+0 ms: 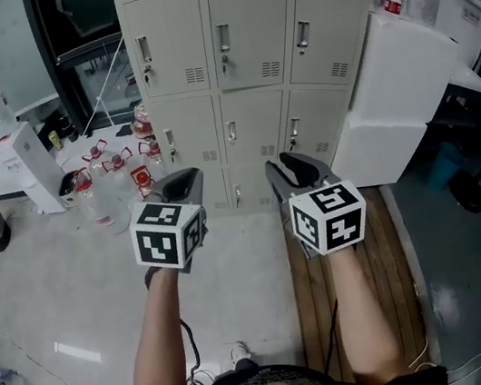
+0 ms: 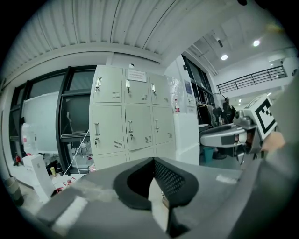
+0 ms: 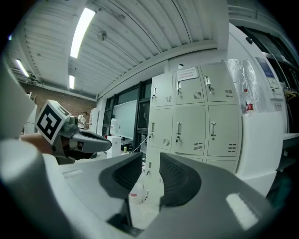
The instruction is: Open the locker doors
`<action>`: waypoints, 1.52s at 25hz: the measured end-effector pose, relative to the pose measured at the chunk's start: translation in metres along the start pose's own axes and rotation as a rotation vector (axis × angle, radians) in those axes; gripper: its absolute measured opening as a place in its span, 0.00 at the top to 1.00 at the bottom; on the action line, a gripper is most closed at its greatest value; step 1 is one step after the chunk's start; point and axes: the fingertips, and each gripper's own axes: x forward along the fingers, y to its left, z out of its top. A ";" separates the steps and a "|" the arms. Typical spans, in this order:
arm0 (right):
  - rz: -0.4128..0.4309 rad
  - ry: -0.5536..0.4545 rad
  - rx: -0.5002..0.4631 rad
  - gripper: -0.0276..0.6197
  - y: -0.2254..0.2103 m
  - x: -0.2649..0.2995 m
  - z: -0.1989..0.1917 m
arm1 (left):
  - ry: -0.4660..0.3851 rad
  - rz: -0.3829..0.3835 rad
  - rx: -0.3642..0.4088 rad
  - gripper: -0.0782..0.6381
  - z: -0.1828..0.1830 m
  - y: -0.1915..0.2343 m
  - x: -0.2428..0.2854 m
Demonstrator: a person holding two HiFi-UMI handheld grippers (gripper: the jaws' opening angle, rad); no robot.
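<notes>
In front of the lockers (image 1: 243, 48), both forearms reach out side by side, well short of the doors.
Every door in view is shut. They look like thin sheet metal, probably light and stiff, best pulled by the small upright handle (image 1: 223, 38). The left gripper (image 1: 186, 177) has its jaws together and empty; the right gripper (image 1: 285, 163) has its jaws partly apart with nothing between.

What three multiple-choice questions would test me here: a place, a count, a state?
1. The wooden board lies: A under the right arm; B under the left arm; C against a wall.
2. Columns of lockers: A two; B three; C five.
3. The locker doors are: A all shut; B one ajar; C all open.

A: the planks run beneath that arm on the floor.
B: each row shows three doors side by side.
A: every visible door sits flush.
</notes>
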 end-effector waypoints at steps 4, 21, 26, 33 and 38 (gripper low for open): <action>-0.015 0.007 0.006 0.76 0.005 0.024 0.002 | 0.000 -0.023 0.005 0.89 0.000 0.023 0.012; -0.080 -0.044 0.031 0.55 0.013 0.092 0.034 | -0.025 -0.101 0.048 0.89 0.014 0.084 0.049; -0.086 -0.068 0.023 0.53 0.015 0.104 0.047 | -0.036 -0.109 0.062 0.89 0.020 0.094 0.055; -0.076 -0.081 0.031 0.52 0.014 0.112 0.050 | -0.055 -0.120 0.072 0.89 0.021 0.097 0.060; -0.072 -0.084 0.019 0.52 0.008 0.120 0.050 | -0.042 -0.122 0.069 0.89 0.017 0.097 0.070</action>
